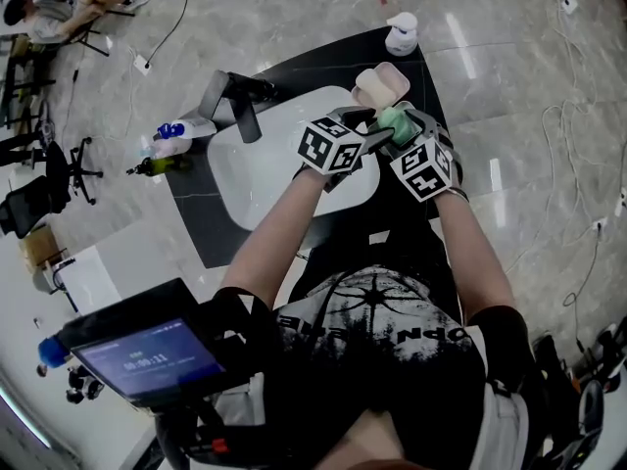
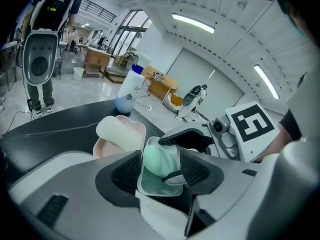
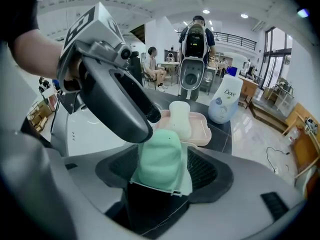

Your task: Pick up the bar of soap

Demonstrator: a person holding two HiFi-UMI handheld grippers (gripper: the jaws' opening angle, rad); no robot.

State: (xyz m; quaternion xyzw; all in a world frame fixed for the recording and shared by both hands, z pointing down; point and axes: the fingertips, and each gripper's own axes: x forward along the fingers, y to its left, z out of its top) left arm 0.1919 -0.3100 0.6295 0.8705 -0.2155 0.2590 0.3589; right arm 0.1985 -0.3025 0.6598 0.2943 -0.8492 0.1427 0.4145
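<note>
A mint-green bar of soap (image 1: 396, 123) lies in a pale green dish (image 2: 156, 185) on the black tabletop (image 1: 294, 71). Both grippers converge on it. My left gripper (image 1: 376, 133) reaches in from the left and my right gripper (image 1: 408, 127) from below right. In the left gripper view the green bar of soap (image 2: 160, 156) sits between that left gripper's (image 2: 162, 173) spread jaws, pads clear of it. In the right gripper view the green soap (image 3: 161, 161) sits likewise inside my right gripper (image 3: 162, 173), and a black finger (image 3: 125, 106) of the left gripper crosses above it.
Just behind stands a pink dish (image 1: 384, 70) with a cream soap bar (image 1: 369, 87); a white Dove bottle (image 1: 401, 33) is further back. A white basin (image 1: 269, 155), a black stand (image 1: 240, 101) and spray bottles (image 1: 171, 132) lie left. People stand in the background.
</note>
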